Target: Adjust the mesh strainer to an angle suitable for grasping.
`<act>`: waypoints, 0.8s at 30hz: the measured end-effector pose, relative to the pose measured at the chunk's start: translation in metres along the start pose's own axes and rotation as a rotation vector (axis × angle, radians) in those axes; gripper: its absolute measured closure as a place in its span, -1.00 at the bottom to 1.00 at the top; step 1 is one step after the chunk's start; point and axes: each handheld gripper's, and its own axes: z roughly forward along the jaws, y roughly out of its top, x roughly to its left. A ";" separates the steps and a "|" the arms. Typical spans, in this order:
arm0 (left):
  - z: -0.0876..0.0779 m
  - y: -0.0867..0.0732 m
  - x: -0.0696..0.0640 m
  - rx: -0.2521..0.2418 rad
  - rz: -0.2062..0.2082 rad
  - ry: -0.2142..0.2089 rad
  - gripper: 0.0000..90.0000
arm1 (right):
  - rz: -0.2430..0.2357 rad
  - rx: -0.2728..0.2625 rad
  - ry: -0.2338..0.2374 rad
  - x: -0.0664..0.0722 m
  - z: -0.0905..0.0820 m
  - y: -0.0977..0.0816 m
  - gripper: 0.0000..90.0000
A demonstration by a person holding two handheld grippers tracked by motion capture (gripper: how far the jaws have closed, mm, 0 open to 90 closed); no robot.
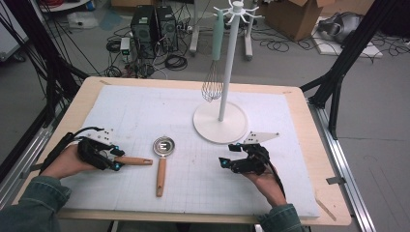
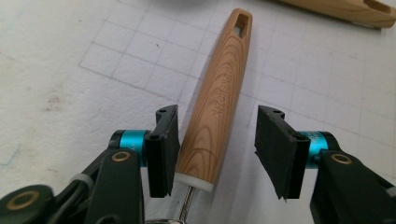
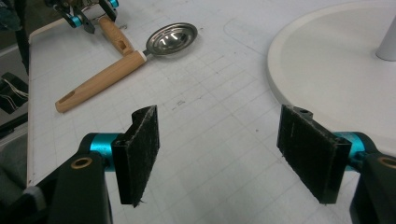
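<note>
A wooden handle [image 2: 219, 107] with a white collar and a thin metal shaft lies on the white mat between the jaws of my left gripper [image 2: 217, 114]. The left pad is right at the handle's side and the right pad stands clear of it, so the gripper is open; the utensil's head is hidden under it. In the high view my left gripper [image 1: 117, 158] is at the mat's left, with this handle [image 1: 135, 161] pointing right. My right gripper [image 1: 228, 154] is open with nothing between its pads, hovering over bare mat in front of the stand's base.
A steel scoop [image 1: 163, 146] with a wooden handle [image 1: 160, 176] lies mid-mat, just right of the first handle. A white hook stand [image 1: 220, 121] stands behind, with a whisk [image 1: 213, 82] hanging from it. Its base [image 3: 336, 60] is close beyond my right gripper [image 3: 218, 114].
</note>
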 end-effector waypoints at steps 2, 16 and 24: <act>0.002 -0.001 0.001 0.009 0.002 -0.006 0.17 | 0.000 -0.002 -0.003 -0.001 -0.001 -0.002 -0.35; 0.008 -0.001 0.002 0.055 0.017 0.010 0.37 | 0.020 -0.012 -0.006 -0.002 -0.005 -0.010 -0.35; 0.005 0.001 0.001 0.069 0.029 -0.003 0.56 | 0.019 -0.009 -0.003 -0.001 -0.002 -0.009 -0.35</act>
